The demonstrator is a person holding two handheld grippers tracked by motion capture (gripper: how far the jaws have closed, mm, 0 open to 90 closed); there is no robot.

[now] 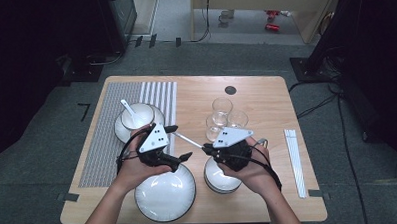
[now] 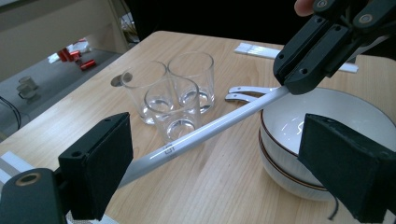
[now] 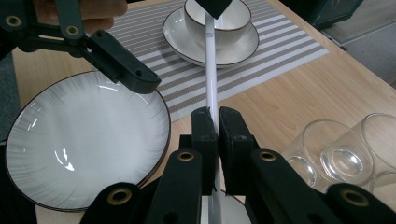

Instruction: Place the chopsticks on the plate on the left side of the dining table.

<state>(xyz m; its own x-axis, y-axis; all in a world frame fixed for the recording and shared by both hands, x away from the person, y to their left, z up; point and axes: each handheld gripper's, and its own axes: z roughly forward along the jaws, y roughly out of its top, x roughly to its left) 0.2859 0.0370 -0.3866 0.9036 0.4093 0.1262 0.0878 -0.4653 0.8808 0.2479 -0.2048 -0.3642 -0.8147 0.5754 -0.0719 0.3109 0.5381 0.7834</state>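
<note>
A thin white chopstick (image 1: 190,141) hangs level above the table between my two grippers. My right gripper (image 1: 206,148) is shut on one end of it; in the right gripper view the jaws (image 3: 214,122) pinch the chopstick (image 3: 210,70), which points away toward the cup. My left gripper (image 1: 179,142) is open, one jaw on each side of the other end. In the left gripper view the chopstick (image 2: 201,133) runs from the right gripper (image 2: 292,85) down behind my own left-hand jaw, and my left gripper (image 2: 219,172) touches nothing I can see.
Three clear glasses (image 1: 221,116) stand mid-table. Stacked bowls (image 1: 219,179) sit under my right hand, and stacked plates (image 1: 165,193) near the front edge. A cup with a spoon on a saucer (image 1: 136,116) rests on a striped placemat (image 1: 105,140). More white chopsticks (image 1: 294,158) lie at the right edge.
</note>
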